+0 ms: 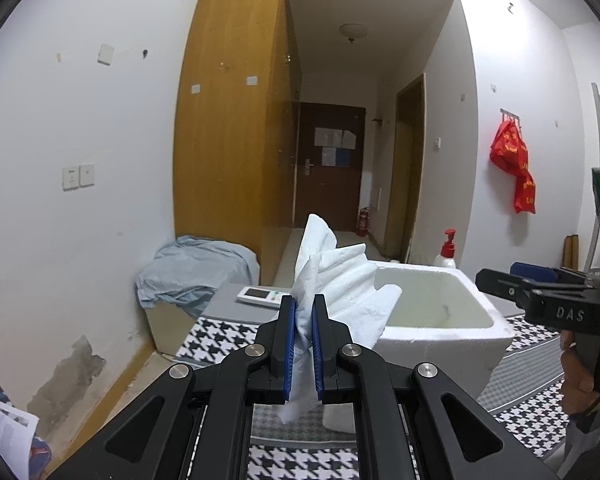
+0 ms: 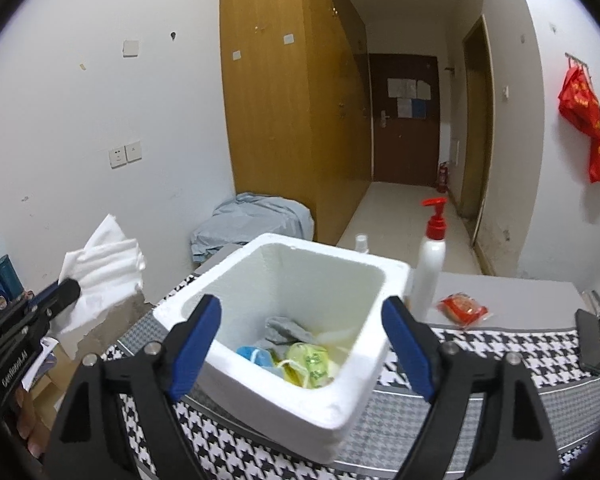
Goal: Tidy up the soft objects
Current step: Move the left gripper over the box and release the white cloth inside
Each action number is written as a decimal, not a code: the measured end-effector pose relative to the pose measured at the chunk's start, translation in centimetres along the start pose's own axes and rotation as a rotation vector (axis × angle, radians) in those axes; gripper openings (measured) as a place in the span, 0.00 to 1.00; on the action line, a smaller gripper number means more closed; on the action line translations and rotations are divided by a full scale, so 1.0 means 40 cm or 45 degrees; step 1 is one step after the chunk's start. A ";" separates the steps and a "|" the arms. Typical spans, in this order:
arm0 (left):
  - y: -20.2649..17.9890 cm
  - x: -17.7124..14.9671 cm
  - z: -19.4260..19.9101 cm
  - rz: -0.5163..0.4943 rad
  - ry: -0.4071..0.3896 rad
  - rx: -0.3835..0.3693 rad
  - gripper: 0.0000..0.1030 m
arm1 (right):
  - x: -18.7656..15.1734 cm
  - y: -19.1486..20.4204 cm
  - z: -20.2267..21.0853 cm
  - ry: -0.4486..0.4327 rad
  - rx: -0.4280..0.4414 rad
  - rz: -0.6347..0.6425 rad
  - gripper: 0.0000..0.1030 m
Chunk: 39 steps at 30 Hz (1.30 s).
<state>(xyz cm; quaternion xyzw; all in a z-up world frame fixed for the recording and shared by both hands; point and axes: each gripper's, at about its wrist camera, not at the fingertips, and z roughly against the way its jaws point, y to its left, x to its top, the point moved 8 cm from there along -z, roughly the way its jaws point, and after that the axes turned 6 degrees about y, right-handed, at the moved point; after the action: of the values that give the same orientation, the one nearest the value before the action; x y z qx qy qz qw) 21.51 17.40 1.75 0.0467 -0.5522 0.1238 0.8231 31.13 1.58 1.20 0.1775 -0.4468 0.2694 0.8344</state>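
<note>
Left hand-held gripper (image 1: 303, 344) pinching a white crumpled cloth (image 1: 340, 280), lifted clear of the surface, the cloth fanning up beyond the blue pads. Just beyond and right of it, a white foam box (image 1: 440, 336) on the houndstooth-patterned surface (image 1: 216, 336). Right hand-held gripper (image 2: 300, 344) spread wide, nothing between the pads, poised over the box with its near corner between the fingers. Inside the box, a grey cloth (image 2: 288, 330) and small blue and yellow-green packets (image 2: 308, 364). Beyond the box, a pump bottle with a red top (image 2: 430, 264); right of that, a red packet (image 2: 462, 308). Farther off, a wooden wardrobe (image 2: 284, 120), a hallway with a dark door (image 2: 404, 120), a blue sheet heaped low against the wall (image 2: 260, 216), red bags hung on the right wall (image 2: 584, 120).
</note>
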 end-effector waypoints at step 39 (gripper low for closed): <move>-0.253 0.071 -0.132 -0.161 0.055 -0.174 0.08 | -0.098 -0.267 0.168 -0.107 -0.226 -0.181 0.83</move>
<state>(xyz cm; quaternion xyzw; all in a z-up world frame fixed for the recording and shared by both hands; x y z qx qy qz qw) 29.88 9.19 2.94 0.0224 -0.5374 0.0344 0.8423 31.46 -11.62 0.92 0.1453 -0.4897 0.1612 0.8444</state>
